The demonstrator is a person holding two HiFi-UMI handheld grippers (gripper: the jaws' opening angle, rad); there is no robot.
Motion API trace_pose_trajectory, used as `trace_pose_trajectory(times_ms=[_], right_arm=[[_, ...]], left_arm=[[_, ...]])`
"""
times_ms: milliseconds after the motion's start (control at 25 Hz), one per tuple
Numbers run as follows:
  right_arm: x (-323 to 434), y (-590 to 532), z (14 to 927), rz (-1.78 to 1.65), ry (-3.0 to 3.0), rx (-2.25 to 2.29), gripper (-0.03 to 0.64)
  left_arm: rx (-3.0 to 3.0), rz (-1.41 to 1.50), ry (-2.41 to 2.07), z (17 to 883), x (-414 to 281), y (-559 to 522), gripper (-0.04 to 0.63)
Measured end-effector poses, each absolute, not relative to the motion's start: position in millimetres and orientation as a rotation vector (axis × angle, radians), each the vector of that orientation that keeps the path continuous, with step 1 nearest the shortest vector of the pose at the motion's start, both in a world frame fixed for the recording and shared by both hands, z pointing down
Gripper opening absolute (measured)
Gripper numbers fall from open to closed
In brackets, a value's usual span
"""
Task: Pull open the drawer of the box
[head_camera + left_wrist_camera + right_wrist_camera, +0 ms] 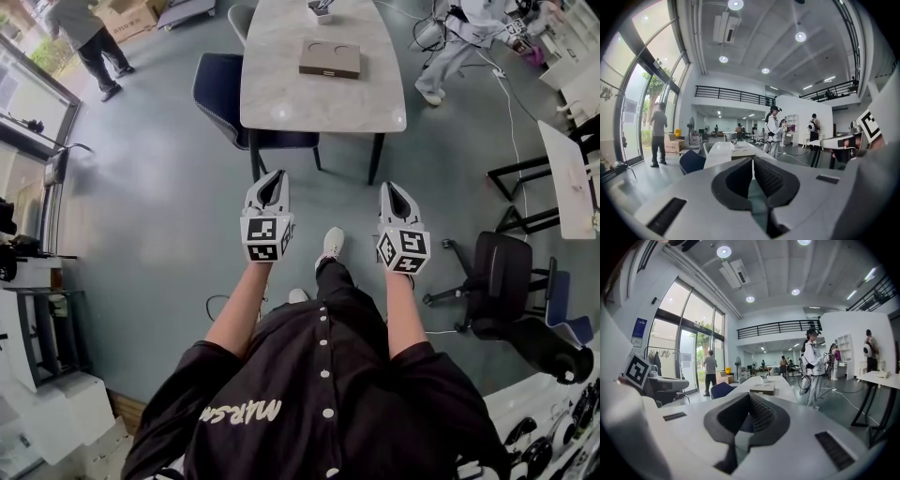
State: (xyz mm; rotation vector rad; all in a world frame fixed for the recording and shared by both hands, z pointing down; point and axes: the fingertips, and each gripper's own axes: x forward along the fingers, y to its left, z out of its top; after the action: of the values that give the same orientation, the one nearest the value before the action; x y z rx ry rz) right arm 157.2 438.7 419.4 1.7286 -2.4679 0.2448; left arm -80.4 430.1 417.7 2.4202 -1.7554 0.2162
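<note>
Box (330, 59) on pale table (281, 89), grey floor (159, 187); left claw (275, 175) and right claw (390, 187) closed, empty

Honestly not much to read here: the only real text is the white script across the person's black shirt (319, 394), which shows upside down in the head view and looks like "MARS" plus another letter or so that I can't pin down. The cardboard box (127, 17) on the floor has dark print and the blue sign (639, 331) by the window has white lines, both too small to read.
</note>
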Motion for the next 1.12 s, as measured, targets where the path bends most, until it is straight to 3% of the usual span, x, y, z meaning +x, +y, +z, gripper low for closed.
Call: trace_pose_trajectory(times_ms=[1120], right_arm=[[184.3,168.0,413.7,0.272,-2.524,1.652,-0.003]], left_arm=[[2.371,0.216,-1.825,408.5,-50.6,178.9,0.021]])
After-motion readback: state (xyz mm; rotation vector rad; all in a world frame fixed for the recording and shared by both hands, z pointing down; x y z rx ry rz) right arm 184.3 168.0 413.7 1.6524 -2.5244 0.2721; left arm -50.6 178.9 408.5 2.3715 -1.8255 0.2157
